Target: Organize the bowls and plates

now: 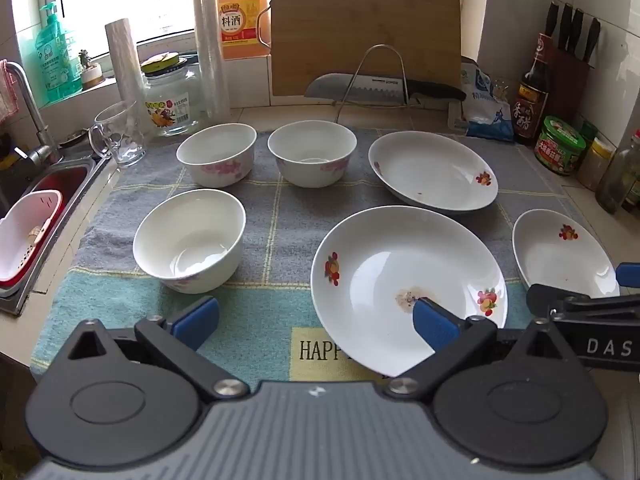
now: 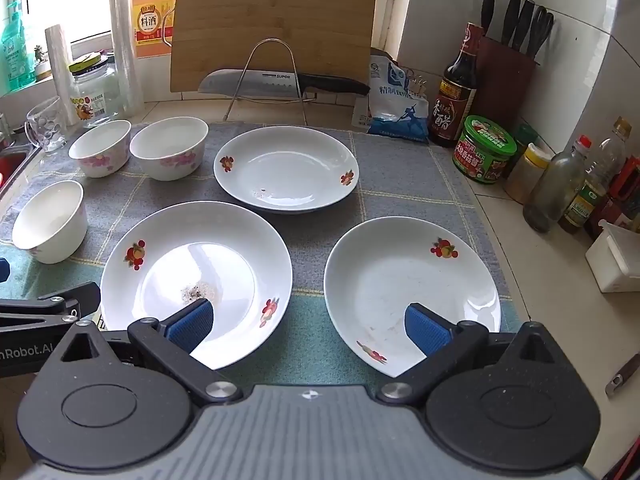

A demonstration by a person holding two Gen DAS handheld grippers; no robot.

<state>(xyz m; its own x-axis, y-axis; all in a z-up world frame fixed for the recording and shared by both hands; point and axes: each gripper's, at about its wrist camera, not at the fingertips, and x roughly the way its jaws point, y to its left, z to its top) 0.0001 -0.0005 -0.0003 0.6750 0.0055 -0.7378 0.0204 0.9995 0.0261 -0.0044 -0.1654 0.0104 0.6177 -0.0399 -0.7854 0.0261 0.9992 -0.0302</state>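
Observation:
Three white bowls with pink flowers stand on the left of a grey and teal cloth (image 1: 280, 216): two at the back (image 1: 216, 156) (image 1: 312, 152) and one nearer (image 1: 190, 240). Three white plates with fruit prints lie on the right: a far plate (image 2: 286, 168), a near left plate (image 2: 224, 248) with crumbs in it, and a near right plate (image 2: 408, 272). My left gripper (image 1: 314, 316) hangs open above the cloth's front edge, its right finger over the crumbed plate (image 1: 380, 264). My right gripper (image 2: 310, 320) is open too, one finger over each near plate.
A sink (image 1: 48, 188) with a pink basket lies at the left, a glass mug (image 1: 118, 136) beside it. A cutting board (image 2: 272, 28), a knife on a wire rack (image 2: 276, 82), bottles and a knife block (image 2: 508, 60) line the back and right. A white box (image 2: 616, 260) sits at the right.

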